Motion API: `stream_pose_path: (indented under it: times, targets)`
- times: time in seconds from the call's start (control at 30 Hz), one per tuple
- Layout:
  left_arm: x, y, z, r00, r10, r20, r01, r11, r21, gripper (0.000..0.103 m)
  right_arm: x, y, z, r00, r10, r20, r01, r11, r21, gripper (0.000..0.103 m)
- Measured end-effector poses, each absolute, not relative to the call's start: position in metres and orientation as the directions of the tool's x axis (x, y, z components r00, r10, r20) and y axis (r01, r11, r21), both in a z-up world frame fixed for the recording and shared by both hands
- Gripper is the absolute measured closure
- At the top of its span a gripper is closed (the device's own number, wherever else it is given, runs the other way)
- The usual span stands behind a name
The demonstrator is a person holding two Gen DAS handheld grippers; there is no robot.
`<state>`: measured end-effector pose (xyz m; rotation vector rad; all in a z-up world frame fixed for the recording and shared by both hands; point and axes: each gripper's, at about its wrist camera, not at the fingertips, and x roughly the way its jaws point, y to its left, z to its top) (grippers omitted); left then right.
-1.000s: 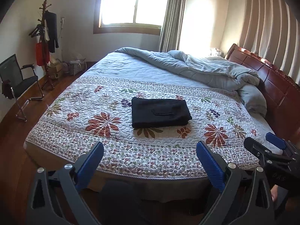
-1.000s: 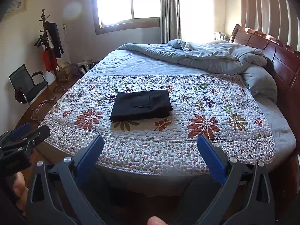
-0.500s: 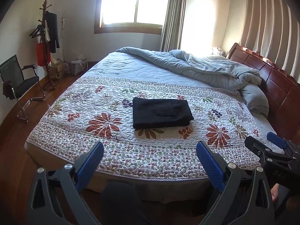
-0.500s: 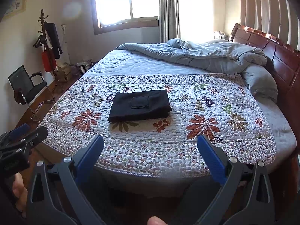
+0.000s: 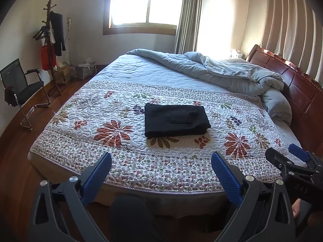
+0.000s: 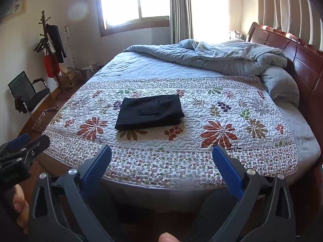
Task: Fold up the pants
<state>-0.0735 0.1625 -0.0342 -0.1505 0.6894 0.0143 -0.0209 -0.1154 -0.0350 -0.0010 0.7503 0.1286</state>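
We see daylight pouring through the wood-framed window (image 5: 144, 4), blown out to white, and glare washes the wall and grey curtain (image 5: 186, 16) beside it. Below the window, the floral quilted bed (image 5: 80, 133) is evenly lit and sharp. Fisheye bending curves the room's edges; corners darken to black.

Both wrist cameras are looking from beyond the foot of the bed (image 5: 141, 173), facing the window (image 5: 145, 2). The left view is sitting left of the right; both are sharing the bed and folded pants (image 6: 149, 113), well apart.
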Motion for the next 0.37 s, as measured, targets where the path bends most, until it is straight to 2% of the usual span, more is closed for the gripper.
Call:
stream_pose_path:
  times: [0.37]
  targets:
    - [-0.0701,0.1648,-0.0357,0.758,-0.048,-0.651,-0.062,0.988,-0.145,0.004,-0.0200,-0.1161,-0.0342,0.723,0.118,-0.680,-0.120,0.992,0.046,0.004]
